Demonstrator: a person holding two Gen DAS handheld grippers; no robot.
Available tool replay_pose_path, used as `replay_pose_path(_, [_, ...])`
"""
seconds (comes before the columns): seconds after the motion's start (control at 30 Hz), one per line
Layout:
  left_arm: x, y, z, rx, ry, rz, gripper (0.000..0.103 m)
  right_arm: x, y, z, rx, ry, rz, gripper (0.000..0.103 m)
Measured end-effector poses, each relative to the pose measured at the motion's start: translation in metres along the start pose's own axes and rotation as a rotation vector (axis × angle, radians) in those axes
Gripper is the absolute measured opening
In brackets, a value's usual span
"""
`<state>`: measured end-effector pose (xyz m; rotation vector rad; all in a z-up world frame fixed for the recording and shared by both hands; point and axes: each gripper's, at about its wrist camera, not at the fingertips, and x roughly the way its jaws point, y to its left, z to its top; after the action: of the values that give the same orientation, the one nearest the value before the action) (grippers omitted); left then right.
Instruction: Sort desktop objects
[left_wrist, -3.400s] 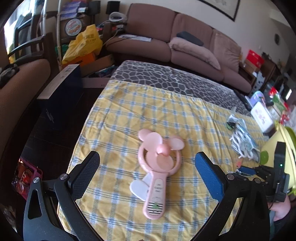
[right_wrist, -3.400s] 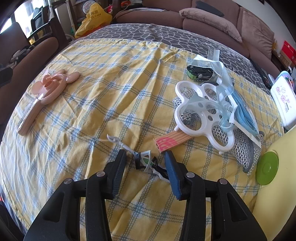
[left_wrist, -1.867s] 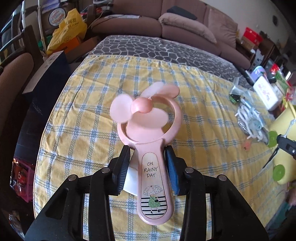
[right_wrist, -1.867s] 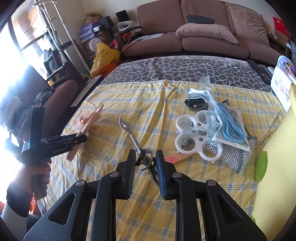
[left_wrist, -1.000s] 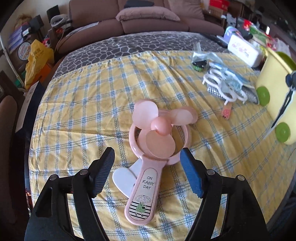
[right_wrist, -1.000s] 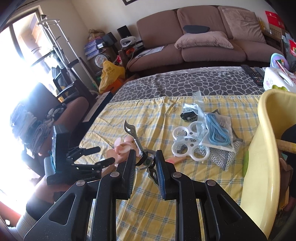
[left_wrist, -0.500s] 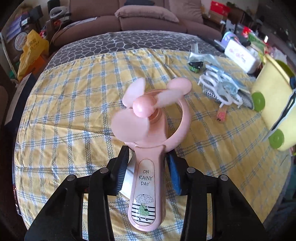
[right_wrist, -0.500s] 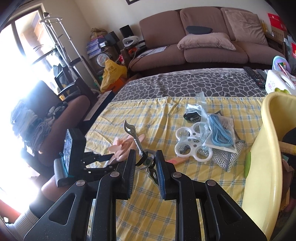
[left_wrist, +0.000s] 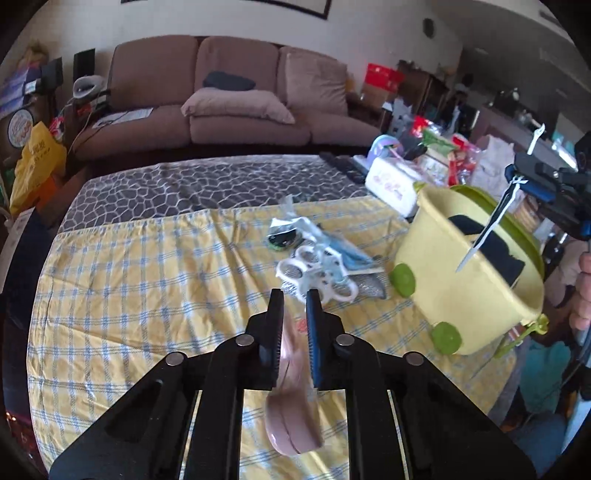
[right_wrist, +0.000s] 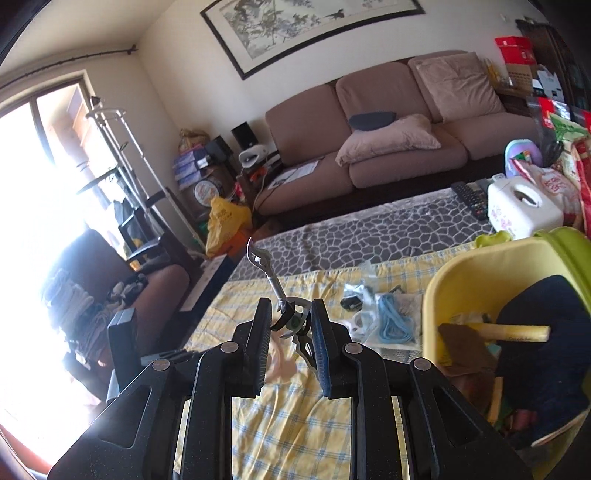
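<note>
no readable text, labels too blurred or small

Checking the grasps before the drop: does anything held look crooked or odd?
Yes. The pink fan sits edge-on and blurred in the left gripper, its head hanging toward the camera. The metal tool sticks out slanted from the right gripper.

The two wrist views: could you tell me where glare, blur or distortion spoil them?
Right wrist: the window is blown out, washing out the left side. Left wrist: the pink fan between the pads is smeared with blur. Both: fisheye bending and dark corners.
</note>
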<state>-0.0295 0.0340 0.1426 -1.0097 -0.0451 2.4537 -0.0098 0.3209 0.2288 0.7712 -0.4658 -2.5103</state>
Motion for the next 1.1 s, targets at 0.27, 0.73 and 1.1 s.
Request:
replay_pose_path(0.27, [0.017,-0.033,0.012,0.086,0.078,0.043,0.011,-0.042,-0.045,0.007,0.076,-0.059,-0.085,0.021])
replay_pose_path(0.73, [0.061,-0.010,-0.094,0.201,0.325,0.270,0.088,-0.050,-0.050,0.003,0.091,-0.055,-0.060,0.016])
replay_pose_path(1.1, [0.072,0.001,-0.105,0.195,0.363,0.285,0.078,0.011,-0.003,-0.024,-0.082,0.128,-0.099,0.030])
